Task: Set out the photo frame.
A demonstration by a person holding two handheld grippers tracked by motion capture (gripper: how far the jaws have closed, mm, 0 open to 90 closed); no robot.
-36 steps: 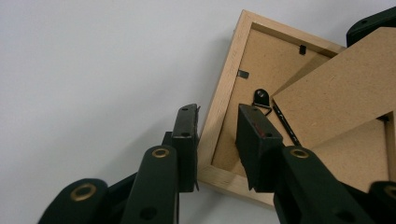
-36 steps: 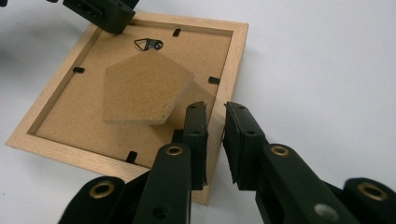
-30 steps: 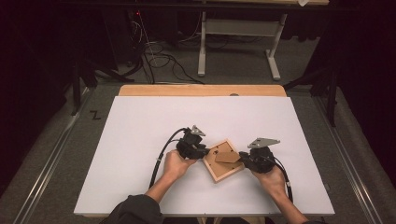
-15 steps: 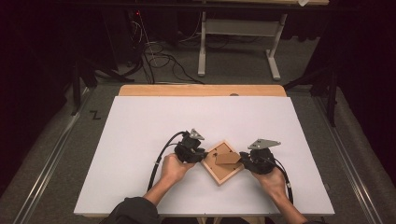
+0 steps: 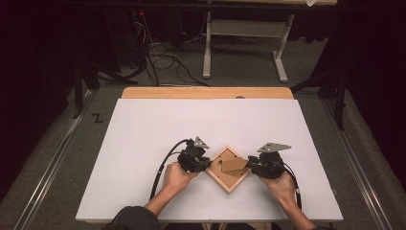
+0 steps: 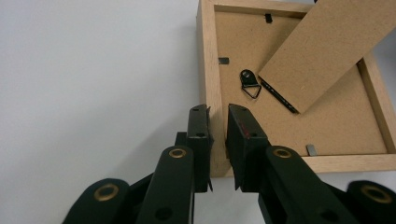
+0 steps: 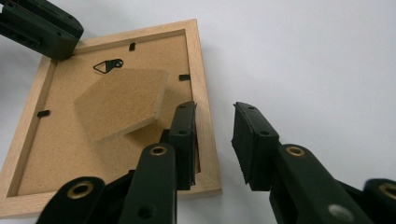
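A light wooden picture frame point(image 5: 225, 181) lies face down on the white table, turned like a diamond between my two grippers. Its brown back board point(image 6: 327, 126) carries a black hanging ring point(image 6: 250, 84), and a brown easel flap point(image 6: 327, 46) stands up from it. My left gripper point(image 6: 218, 122) is shut on the frame's wooden rim point(image 6: 205, 56) near a corner. My right gripper point(image 7: 215, 135) is open and straddles the opposite rim point(image 7: 201, 93), one jaw over the back board and one outside. The easel flap point(image 7: 121, 102) hangs just beside its inner jaw.
The white tabletop point(image 5: 153, 129) stretches wide to the left, right and far side of the frame. A wooden strip point(image 5: 206, 92) runs along its far edge. Cables point(image 5: 163, 62) and a desk's legs point(image 5: 207, 52) stand on the floor beyond.
The frame has turned a little and now sits as a squarer diamond. Both hands stayed at its two sides with only small shifts.
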